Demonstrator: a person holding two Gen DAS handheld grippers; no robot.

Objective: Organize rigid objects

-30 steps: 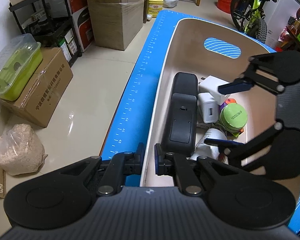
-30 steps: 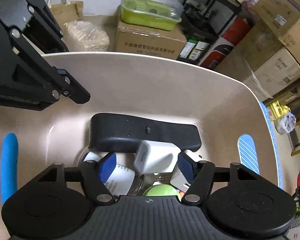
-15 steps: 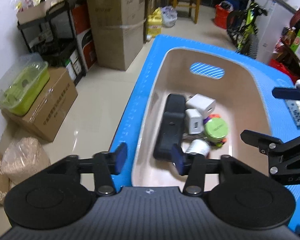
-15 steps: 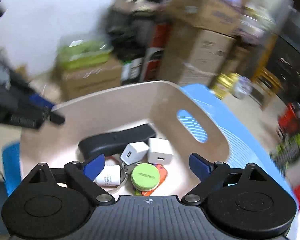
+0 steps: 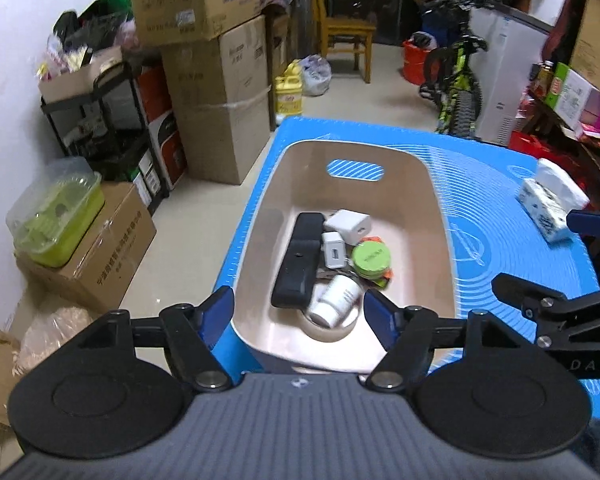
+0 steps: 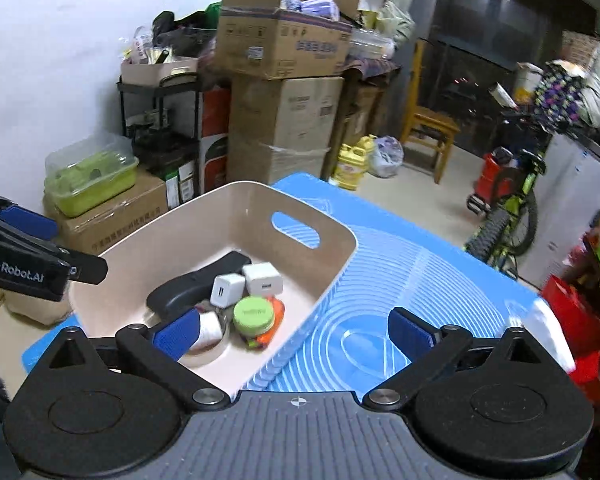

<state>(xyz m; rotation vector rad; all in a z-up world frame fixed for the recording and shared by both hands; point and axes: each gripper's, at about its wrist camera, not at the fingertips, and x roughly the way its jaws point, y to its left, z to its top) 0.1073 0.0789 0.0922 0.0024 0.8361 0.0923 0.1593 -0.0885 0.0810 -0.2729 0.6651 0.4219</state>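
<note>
1. Jaws of both grippers are standing apart and holding nothing: the left gripper (image 5: 298, 316) has just been opening, with only air between its blue pads, and the right gripper (image 6: 294, 334) has just been spreading to its widest, equally empty.
2. Both are hanging above the near end of the beige plastic bin (image 5: 440, 216), which is sitting on the blue ringed mat (image 5: 500, 208) covering the tabletop.
3. Inside the bin, the rigid objects are lying bunched together: a long black case (image 5: 298, 266), two white square charger plugs (image 5: 349, 226), a round green-lidded jar (image 5: 371, 257) over something orange, and a small white bottle (image 5: 336, 305) resting on its side in a roll of pale tape (image 5: 332, 330).
4. Judging by this, the sorting step is looking close to finished, with both grippers standing clear of the bin after a release.
5. Well apart on the mat's far right, a white patterned tissue pack (image 5: 550, 198) is lying alone; being soft, it probably is not part of the job.
6. Next, the person is likely needing either to find any remaining hard item outside the bin, or to stop.
</note>
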